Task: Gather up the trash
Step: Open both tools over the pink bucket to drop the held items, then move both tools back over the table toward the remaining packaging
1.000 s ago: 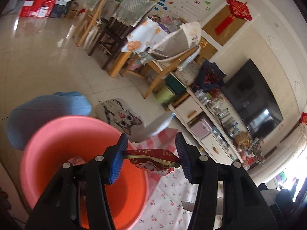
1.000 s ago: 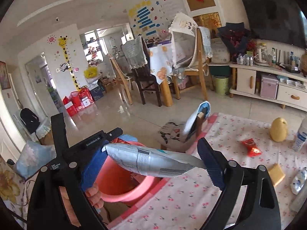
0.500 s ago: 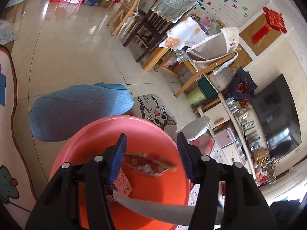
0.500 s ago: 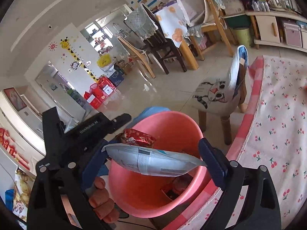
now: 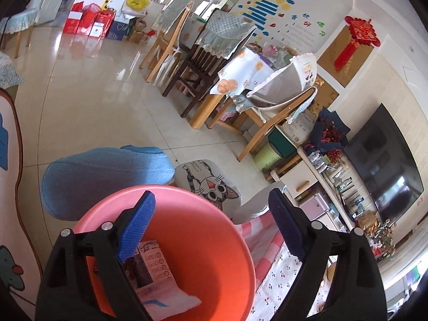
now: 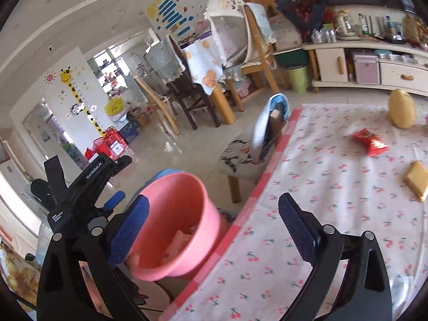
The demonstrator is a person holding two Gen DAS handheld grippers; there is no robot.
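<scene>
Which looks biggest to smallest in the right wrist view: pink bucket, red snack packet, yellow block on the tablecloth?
1. pink bucket, though it is nearest.
2. and 3. red snack packet and yellow block look alike; no ranking.

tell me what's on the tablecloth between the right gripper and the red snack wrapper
Nothing: in the right wrist view only bare cherry-print tablecloth lies between the open right gripper and the red wrapper.

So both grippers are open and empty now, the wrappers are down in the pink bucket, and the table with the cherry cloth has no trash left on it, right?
Not quite: the table still has trash. The right wrist view shows a red wrapper lying on the cherry cloth. The rest holds: left gripper and right gripper are open and empty, with wrappers in the pink bucket.
</scene>
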